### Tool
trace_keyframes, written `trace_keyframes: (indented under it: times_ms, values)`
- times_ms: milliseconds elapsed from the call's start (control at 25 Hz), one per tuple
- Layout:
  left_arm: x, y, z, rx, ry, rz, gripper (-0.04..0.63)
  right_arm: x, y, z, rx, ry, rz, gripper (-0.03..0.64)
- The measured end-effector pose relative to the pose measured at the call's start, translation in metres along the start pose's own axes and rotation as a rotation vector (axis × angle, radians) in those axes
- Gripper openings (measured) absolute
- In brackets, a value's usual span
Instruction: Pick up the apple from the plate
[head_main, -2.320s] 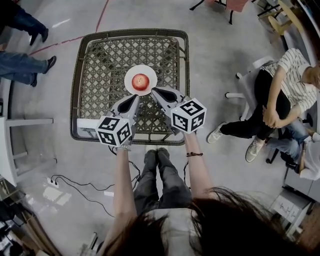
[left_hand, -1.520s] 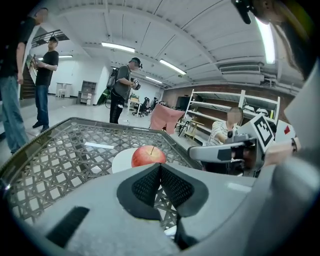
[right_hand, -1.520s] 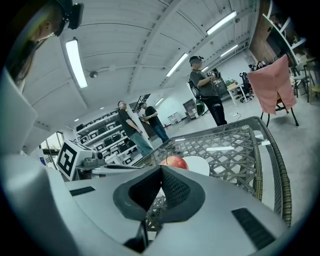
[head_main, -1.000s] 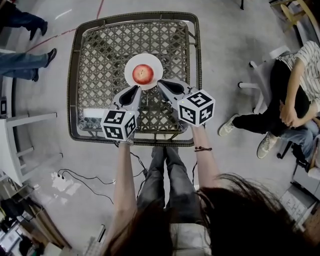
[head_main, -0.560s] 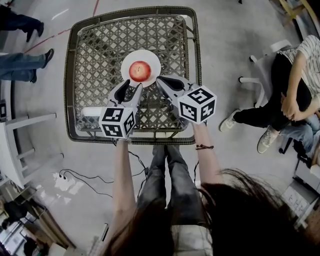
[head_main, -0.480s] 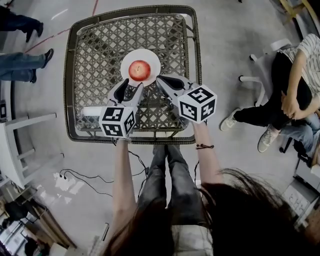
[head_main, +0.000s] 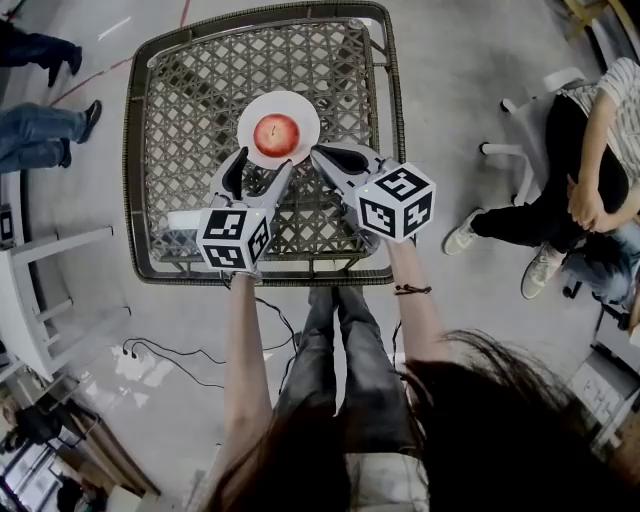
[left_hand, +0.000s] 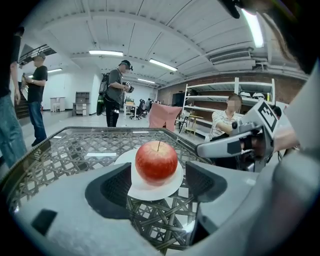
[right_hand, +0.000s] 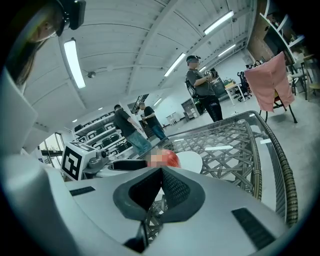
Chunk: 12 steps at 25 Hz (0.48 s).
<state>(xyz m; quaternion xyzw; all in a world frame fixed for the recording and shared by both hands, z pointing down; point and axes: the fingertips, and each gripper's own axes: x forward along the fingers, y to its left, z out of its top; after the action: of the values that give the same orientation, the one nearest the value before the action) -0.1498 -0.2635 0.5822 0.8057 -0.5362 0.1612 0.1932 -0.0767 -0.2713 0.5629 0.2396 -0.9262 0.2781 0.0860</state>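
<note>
Ahead of the left gripper (head_main: 264, 165): the apple (head_main: 277, 134), red and stem up, sits at the middle of the white plate (head_main: 305, 112), just beyond the jaw tips and in line with the gap between them.
Left gripper jaws: wide apart, having just been opening; nothing lies between the pads, and they touch neither apple nor plate.
Right gripper (head_main: 318, 153): jaws together on nothing, tip near the plate's near rim, just to the right of the left gripper.
Beneath the plate: a woven lattice table (head_main: 180, 100) with a raised edge.
Handling (judged): the apple is firm and fairly weighty. Its smooth, rounded skin is likely to slip or roll from a shallow pinch, and it could bruise under a hard squeeze.
Where to hold (judged): across the widest girth, one pad on each flank, with the stem left clear above.
Risk (judged): the plate looks light and may slide on the lattice if a jaw tip nudges its rim.
</note>
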Motion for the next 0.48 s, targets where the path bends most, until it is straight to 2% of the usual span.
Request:
trace_keyframes:
  times_ms: [280,480]
  values:
    - [0.01,-0.002,0.005,0.082,-0.025,-0.013,0.388,-0.001,-0.003,-0.002,0.003,-0.001,-0.001,0.009]
    - [0.02,-0.003,0.007,0.124,-0.03,-0.035,0.402,-0.002,-0.007,-0.003,0.001,0.0,-0.006,0.009]
